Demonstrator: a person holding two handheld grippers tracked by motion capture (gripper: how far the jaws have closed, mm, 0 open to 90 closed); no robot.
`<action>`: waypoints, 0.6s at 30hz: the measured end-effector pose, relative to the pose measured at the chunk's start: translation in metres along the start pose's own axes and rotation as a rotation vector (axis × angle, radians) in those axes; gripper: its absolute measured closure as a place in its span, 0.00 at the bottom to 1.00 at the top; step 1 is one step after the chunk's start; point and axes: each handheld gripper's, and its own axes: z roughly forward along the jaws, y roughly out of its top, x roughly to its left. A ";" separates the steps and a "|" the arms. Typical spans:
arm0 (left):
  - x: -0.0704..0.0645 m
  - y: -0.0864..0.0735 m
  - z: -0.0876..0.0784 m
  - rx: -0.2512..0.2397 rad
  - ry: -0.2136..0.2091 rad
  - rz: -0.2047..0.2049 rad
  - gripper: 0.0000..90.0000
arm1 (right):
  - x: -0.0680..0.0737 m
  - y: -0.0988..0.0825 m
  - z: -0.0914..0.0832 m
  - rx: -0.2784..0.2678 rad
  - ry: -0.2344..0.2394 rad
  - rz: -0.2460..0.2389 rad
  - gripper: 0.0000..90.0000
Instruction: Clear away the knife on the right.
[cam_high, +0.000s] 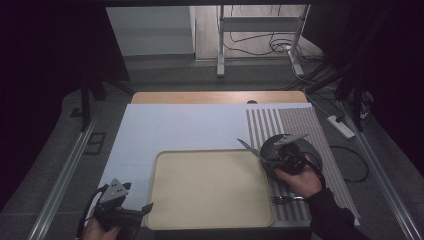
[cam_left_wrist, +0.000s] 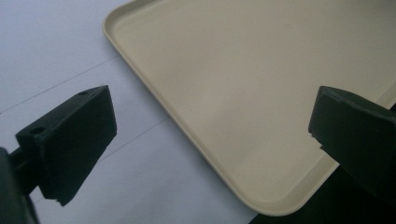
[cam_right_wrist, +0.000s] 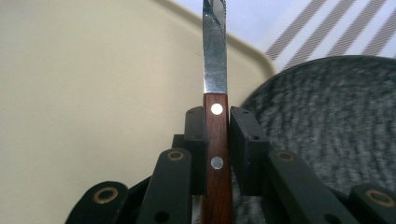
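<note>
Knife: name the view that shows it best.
The right gripper view: the knife stands close up, wooden handle clamped between the jaws. The high view shows a small blade over the tray's corner.

You see a cream tray (cam_high: 210, 190) mid-frame, a brown-and-white striped mat (cam_high: 295, 125) at right, a speckled dark grey plate (cam_right_wrist: 336, 121), and a knife (cam_right_wrist: 215, 126) with a reddish-brown handle.

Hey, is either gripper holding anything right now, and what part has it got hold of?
The right gripper clamps a knife by its wooden handle, just below the blade. The left gripper is open, holding nothing.
</note>
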 end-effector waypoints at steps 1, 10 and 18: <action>0.000 0.000 0.000 0.000 0.000 0.000 0.01 | 0.003 -0.001 0.000 0.003 0.001 -0.003 0.86; 0.000 0.000 0.000 -0.003 0.001 -0.001 0.01 | 0.029 -0.008 0.003 0.020 0.026 -0.032 0.86; 0.000 0.000 0.000 -0.001 0.004 0.000 0.01 | 0.046 -0.009 0.007 0.026 0.050 -0.051 0.86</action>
